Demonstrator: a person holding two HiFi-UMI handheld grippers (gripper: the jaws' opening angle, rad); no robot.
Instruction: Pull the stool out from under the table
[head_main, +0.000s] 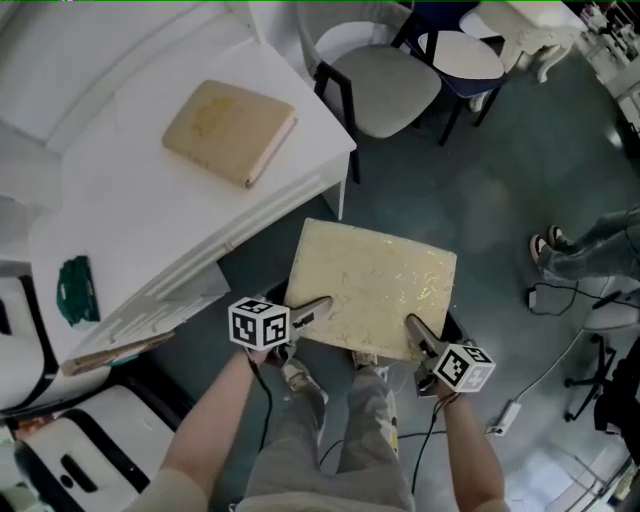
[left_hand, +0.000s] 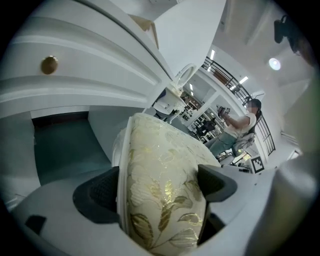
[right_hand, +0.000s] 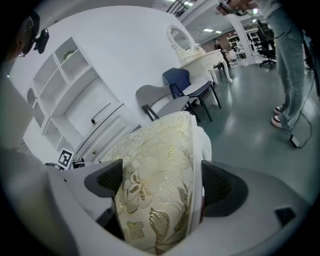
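The stool has a cream cushion with a gold leaf pattern and stands on the floor just off the corner of the white table. My left gripper is shut on the cushion's near left edge; in the left gripper view the cushion fills the gap between the dark pads. My right gripper is shut on the near right edge, with the cushion between its pads.
A tan book lies on the table, a green item near its left end. A grey chair and a dark blue chair stand behind the stool. A person's feet and cables are at right.
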